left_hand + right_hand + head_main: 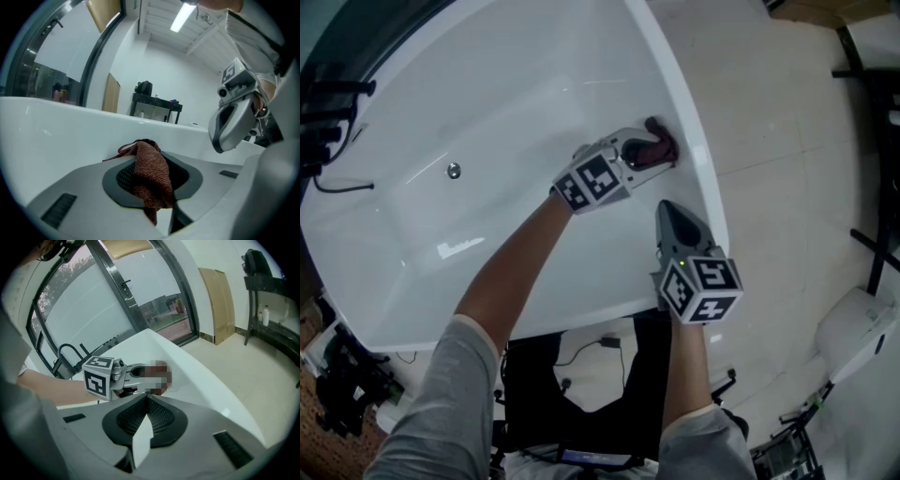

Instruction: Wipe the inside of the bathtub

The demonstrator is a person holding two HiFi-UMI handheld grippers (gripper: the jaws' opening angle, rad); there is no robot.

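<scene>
The left gripper [645, 156], clamped on the cloth [663, 147], holds it ahead against the tub [487, 103] wall. The right gripper [667, 212], closed and empty, sits just behind.

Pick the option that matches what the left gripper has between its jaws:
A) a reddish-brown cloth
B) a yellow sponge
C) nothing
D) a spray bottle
A: in the left gripper view the left gripper has its jaws shut on a reddish-brown cloth, and the head view shows it inside the bathtub near the rim.
</scene>
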